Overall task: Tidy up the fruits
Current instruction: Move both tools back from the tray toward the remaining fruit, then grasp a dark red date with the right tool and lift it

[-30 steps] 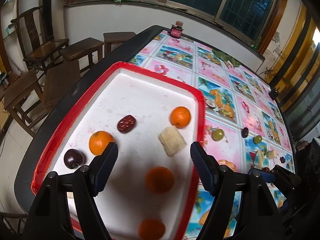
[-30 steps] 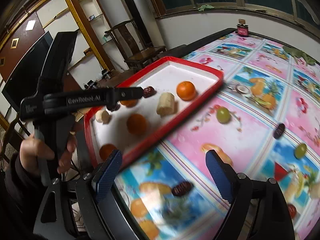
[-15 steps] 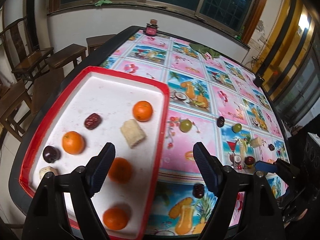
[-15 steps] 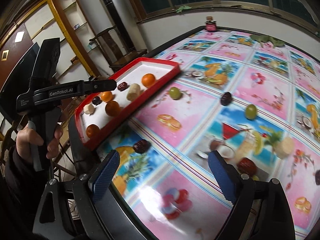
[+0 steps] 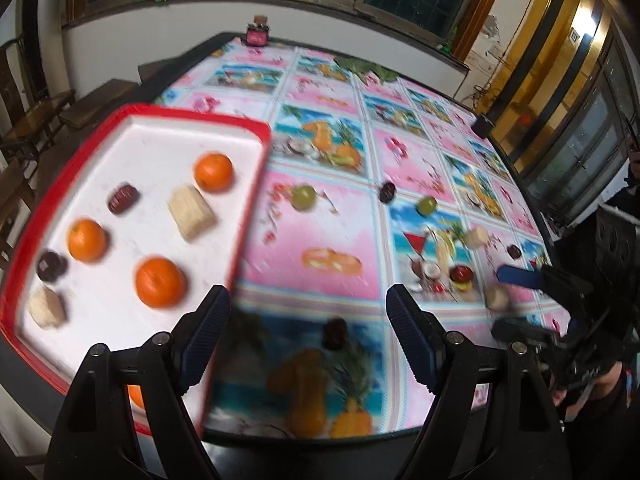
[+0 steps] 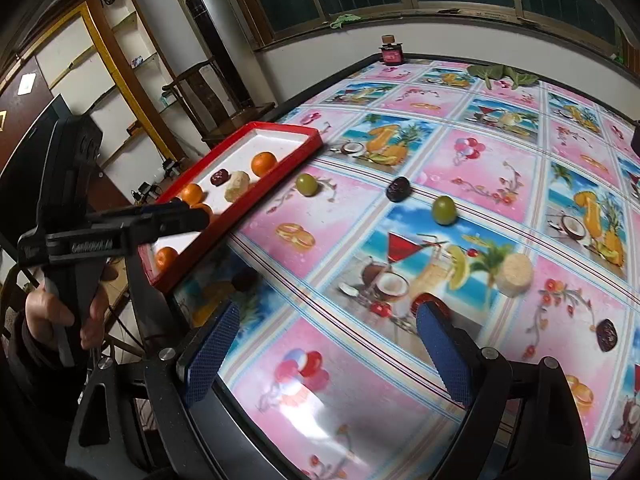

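Observation:
A red-rimmed white tray (image 5: 256,184) at the table's left holds several oranges (image 5: 160,282), dark dates (image 5: 123,199) and pale banana pieces (image 5: 190,212); it also shows in the right wrist view (image 6: 280,168). Loose on the cloth lie two green grapes (image 6: 307,185) (image 6: 444,209), dark dates (image 6: 397,189) (image 5: 335,333) and a banana piece (image 6: 516,274). My left gripper (image 5: 308,340) is open and empty above the table's front edge, right of the tray. My right gripper (image 6: 328,348) is open and empty over the front of the table.
The table (image 6: 480,152) wears a pink and blue fruit-print cloth. A small dark jar (image 6: 391,52) stands at its far edge, with green leaves (image 6: 504,76) nearby. Wooden chairs (image 5: 40,112) stand left of the table. A tall floor unit (image 6: 212,48) stands by the wall.
Both grippers have swung right, away from the tray and over the patterned cloth. The tray has slid left in both views. Both stay open and empty.

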### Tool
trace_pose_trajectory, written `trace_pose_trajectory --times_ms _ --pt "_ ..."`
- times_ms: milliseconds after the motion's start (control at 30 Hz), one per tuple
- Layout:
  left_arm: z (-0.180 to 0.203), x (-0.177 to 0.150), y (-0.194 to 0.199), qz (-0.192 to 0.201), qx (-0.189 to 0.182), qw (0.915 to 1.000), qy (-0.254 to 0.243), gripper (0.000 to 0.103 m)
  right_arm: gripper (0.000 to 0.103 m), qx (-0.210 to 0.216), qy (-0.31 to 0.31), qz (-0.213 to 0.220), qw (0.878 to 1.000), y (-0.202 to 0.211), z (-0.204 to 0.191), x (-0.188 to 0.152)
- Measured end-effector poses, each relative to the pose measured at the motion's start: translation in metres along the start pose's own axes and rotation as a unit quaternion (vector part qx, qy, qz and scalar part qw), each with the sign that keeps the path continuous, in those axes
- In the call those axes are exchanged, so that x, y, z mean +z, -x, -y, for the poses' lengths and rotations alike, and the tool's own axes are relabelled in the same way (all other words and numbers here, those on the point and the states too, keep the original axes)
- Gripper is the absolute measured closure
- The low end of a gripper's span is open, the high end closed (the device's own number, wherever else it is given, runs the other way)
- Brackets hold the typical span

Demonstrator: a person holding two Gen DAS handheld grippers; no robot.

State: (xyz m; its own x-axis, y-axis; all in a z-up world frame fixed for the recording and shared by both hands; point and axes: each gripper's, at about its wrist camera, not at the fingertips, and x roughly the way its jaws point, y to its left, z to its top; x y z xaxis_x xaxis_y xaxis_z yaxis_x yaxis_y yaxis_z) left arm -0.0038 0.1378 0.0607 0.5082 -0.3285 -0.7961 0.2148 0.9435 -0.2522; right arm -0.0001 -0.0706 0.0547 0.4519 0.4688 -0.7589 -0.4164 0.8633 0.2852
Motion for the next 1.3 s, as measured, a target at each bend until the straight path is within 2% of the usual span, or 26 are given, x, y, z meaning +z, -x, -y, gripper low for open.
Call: trace_pose_trajectory --times_ms 67,300,367,400,433,467,567,700,900,1300 --pt "0.007 -0.006 -0.004 -0.006 -0.010 0.9999 -0.003 0.023 0.012 -0.006 -0.002 -0.001 1.000 0.001 0.005 -0.001" --pt "0.026 -0.016 -0.010 -0.006 -0.001 0.9990 -0.045 0.023 0.016 -0.020 -0.009 -0.001 1.000 0.000 0.017 0.000" --pt "0.032 -0.018 -0.014 -0.008 0.013 0.9979 -0.064 0.030 0.024 -0.024 -0.006 -0.011 1.000 -0.006 0.020 0.001" --pt "0.034 -0.020 -0.015 -0.010 0.016 0.9974 -0.070 0.039 0.031 -0.027 -0.005 -0.014 1.000 -0.008 0.021 0.001" --pt "0.035 -0.022 -0.017 -0.013 0.018 0.9970 -0.074 0.042 0.035 -0.033 -0.002 -0.020 0.999 -0.013 0.023 0.003" --pt "0.037 -0.024 -0.020 -0.017 0.018 0.9967 -0.077 0.045 0.036 -0.037 -0.001 -0.024 0.999 -0.016 0.025 0.003" --pt "0.035 -0.026 -0.027 -0.025 0.018 0.9966 -0.076 0.049 0.036 -0.047 -0.001 -0.029 0.998 -0.021 0.029 0.003" --pt "0.033 -0.027 -0.036 -0.033 0.017 0.9966 -0.073 0.067 0.036 -0.056 0.002 -0.031 0.998 -0.025 0.032 0.001" --pt "0.035 -0.029 -0.043 -0.043 0.011 0.9961 -0.077 0.082 0.037 -0.062 0.003 -0.036 0.997 -0.032 0.036 0.001" --pt "0.029 -0.029 -0.046 -0.046 0.005 0.9969 -0.064 0.082 0.050 -0.077 0.006 -0.047 0.996 -0.048 0.040 0.000"
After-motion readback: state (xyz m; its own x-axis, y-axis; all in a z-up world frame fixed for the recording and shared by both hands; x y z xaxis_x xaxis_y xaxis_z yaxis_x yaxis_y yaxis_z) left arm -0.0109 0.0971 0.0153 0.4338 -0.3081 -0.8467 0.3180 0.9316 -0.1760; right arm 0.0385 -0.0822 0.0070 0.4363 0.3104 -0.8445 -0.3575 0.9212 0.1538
